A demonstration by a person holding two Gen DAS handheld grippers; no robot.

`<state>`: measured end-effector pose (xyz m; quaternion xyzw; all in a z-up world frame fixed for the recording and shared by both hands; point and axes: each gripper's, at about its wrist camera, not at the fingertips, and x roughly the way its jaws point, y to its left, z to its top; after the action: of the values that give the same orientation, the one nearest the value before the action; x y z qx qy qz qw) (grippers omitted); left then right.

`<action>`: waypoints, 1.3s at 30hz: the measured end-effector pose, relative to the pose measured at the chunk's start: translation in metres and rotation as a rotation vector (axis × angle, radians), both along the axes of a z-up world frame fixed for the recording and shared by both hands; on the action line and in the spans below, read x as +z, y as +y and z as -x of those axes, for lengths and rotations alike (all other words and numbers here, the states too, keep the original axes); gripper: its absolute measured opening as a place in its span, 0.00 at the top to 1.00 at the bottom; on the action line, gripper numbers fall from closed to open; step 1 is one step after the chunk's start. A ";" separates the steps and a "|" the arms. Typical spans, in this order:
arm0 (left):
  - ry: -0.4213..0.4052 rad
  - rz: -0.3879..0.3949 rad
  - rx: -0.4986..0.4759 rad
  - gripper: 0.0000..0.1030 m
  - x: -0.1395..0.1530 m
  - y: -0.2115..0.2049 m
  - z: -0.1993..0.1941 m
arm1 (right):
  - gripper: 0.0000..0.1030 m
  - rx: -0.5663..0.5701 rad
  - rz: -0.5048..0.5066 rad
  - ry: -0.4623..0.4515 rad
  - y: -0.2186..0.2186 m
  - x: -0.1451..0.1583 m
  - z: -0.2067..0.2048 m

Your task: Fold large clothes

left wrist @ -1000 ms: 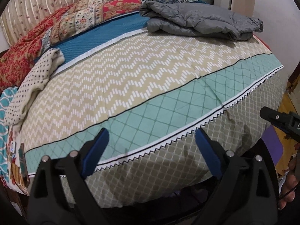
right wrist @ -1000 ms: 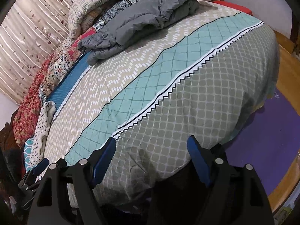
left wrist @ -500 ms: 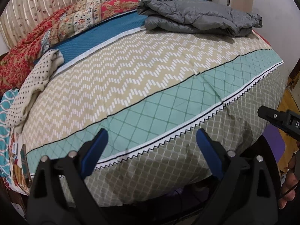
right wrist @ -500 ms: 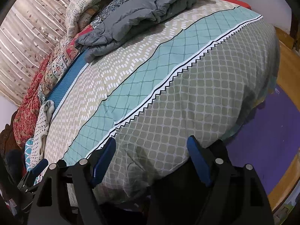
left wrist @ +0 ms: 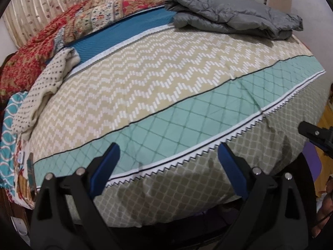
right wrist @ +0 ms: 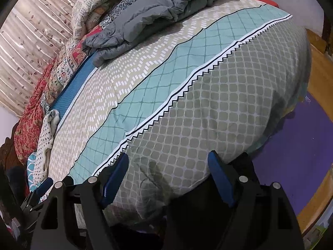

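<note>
A grey puffy jacket [left wrist: 233, 18] lies bunched at the far right corner of the bed; it also shows in the right wrist view [right wrist: 149, 18]. My left gripper [left wrist: 168, 170] is open and empty, held over the bed's near edge. My right gripper [right wrist: 168, 179] is open and empty, over the bed's near side; its black tip [left wrist: 316, 137] shows at the right edge of the left wrist view. Both are far from the jacket.
The bed is covered by a patterned bedspread [left wrist: 166, 87] in beige, teal and grey bands. A white dotted cloth [left wrist: 43, 87] lies at the left edge. Floral quilts [left wrist: 83, 18] are piled along the far side. A purple mat [right wrist: 301, 145] lies on the floor at right.
Both grippers have drifted a little; the bed and jacket sit slightly lower in the left wrist view. Both stay open and empty.
</note>
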<state>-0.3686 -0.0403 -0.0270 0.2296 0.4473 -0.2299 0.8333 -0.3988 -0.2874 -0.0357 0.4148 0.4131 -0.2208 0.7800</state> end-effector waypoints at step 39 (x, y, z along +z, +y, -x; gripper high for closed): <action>-0.047 -0.061 -0.012 0.12 0.001 0.001 0.002 | 0.52 0.005 -0.004 0.007 0.004 -0.004 0.000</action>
<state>-0.3709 -0.0388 -0.0257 0.2629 0.4332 -0.2155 0.8347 -0.3989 -0.2832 -0.0397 0.4145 0.4174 -0.2194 0.7784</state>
